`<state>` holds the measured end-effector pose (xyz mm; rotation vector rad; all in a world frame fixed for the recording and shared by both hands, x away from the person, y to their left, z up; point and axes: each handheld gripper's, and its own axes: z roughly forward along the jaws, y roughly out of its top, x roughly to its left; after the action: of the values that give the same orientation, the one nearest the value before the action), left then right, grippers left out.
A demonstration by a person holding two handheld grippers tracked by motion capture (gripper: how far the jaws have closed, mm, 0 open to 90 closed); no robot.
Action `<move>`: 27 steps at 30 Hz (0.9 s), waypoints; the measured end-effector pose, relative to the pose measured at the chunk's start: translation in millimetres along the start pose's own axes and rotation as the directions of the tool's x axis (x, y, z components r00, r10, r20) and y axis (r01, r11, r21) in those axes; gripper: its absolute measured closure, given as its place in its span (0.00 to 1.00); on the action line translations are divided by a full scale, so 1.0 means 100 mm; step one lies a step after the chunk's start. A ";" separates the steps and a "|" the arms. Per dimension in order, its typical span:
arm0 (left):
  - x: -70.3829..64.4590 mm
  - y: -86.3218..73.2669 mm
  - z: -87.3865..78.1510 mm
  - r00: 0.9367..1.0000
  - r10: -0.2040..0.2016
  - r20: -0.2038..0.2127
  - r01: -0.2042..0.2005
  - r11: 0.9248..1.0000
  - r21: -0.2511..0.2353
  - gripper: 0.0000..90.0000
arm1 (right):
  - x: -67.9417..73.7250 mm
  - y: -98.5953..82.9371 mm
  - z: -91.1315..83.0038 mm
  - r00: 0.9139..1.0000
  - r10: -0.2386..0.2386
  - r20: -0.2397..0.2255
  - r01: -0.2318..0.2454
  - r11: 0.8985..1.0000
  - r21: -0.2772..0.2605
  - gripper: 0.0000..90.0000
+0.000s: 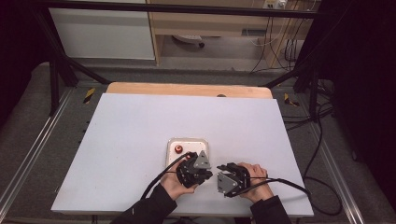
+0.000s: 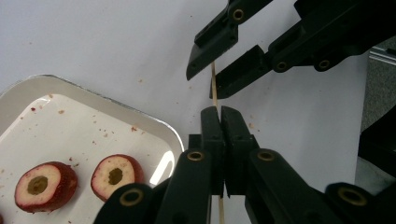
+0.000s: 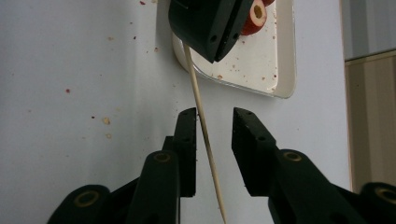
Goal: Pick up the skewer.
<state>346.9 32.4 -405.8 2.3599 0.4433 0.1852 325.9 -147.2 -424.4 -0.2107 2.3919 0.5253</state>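
The left tongs (image 2: 219,112), clamped on a thin wooden skewer (image 3: 201,119), offer it between the parted right tongs (image 3: 215,122), probably a handover needing closure; fruit slices (image 2: 45,185) wait at nine o'clock.

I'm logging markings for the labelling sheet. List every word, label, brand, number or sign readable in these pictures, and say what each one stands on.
None can be read.
The tray, the fruit slices, the skewer and the table bear no text.
The left gripper and the right gripper show no brand or number.
The yellow and black hazard strips on the floor are stripes, not lettering.
The box on the far wall is too small to read.
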 end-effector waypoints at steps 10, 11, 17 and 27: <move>-0.01 0.00 0.02 1.000 0.005 0.008 -0.005 1.000 0.007 0.98 | 0.04 0.00 0.02 0.995 -0.095 -0.026 0.095 0.995 0.014 0.94; -0.01 0.00 0.02 1.000 0.005 0.008 -0.005 1.000 0.007 0.98 | 0.04 0.00 0.02 0.995 -0.095 -0.026 0.095 0.995 0.014 0.94; 0.00 0.00 0.03 1.000 0.002 0.011 -0.002 1.000 0.002 0.98 | 0.04 0.00 0.02 0.990 -0.138 -0.035 0.139 0.990 0.018 0.99; 0.08 0.02 -0.02 0.999 -0.029 0.045 0.026 0.997 0.070 0.90 | 0.04 0.00 0.01 0.982 -0.184 -0.039 0.185 0.981 0.055 0.99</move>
<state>354.3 35.0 -403.0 2.4194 0.4662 0.1035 323.3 -146.3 -427.9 -0.4137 2.3859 0.3673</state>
